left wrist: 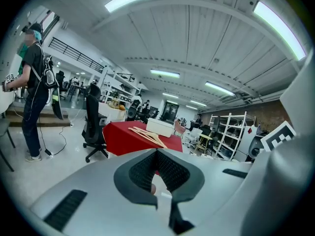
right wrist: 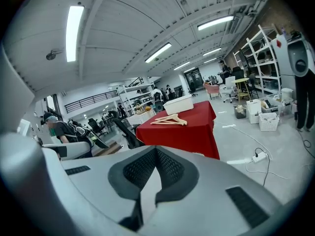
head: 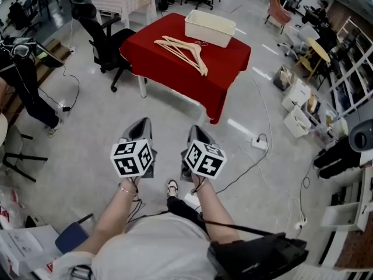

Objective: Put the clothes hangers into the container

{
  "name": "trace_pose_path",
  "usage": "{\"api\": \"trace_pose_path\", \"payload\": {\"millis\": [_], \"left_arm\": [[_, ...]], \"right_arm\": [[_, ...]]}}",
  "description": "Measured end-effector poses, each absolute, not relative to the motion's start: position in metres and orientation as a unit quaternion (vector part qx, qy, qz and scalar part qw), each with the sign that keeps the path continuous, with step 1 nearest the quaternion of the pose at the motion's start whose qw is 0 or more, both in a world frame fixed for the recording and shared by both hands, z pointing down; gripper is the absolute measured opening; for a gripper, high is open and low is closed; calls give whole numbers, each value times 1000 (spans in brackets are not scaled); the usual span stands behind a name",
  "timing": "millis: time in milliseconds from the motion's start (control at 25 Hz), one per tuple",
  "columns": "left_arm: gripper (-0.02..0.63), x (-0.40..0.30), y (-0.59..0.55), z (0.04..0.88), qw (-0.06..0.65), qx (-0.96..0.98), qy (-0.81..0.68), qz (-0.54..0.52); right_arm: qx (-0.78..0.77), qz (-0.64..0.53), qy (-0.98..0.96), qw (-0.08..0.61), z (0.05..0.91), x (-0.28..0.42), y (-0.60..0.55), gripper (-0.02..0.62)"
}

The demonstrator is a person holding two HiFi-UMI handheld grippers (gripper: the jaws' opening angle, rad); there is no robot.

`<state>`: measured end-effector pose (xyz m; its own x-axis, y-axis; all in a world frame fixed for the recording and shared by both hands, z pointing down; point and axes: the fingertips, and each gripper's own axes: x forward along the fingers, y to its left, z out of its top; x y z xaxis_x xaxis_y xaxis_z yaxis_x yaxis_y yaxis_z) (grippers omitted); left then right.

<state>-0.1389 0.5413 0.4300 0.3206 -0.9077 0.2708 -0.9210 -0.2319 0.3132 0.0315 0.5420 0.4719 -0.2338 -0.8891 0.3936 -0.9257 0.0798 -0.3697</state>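
The wooden clothes hangers [head: 185, 51] lie in a small pile on the red table [head: 175, 74]. They are just beside the white container [head: 210, 27], which looks empty from here. The table is well away across the floor. The left gripper [head: 142, 122] and the right gripper [head: 197, 129] are held side by side in front of the person, and both point toward the table. The jaws of each one are together, with nothing in them. I think the job right now is to get close. It would be good to walk straight up to the near edge of the table. Watch out for the black office chair [head: 102, 37] on the left and the power strip [head: 259, 143] on the floor. Open the jaws before reaching in. The hangers lie on top of each other, so taking the top one by a thin arm should work best.
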Motion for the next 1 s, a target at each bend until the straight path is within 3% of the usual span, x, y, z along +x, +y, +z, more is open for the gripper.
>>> {"api": "trace_pose_path", "payload": {"millis": [1000], "left_arm": [[-2, -86, 332, 425, 199, 777, -597, 20]], "right_arm": [[602, 287, -744, 32, 467, 90, 328, 15]]}}
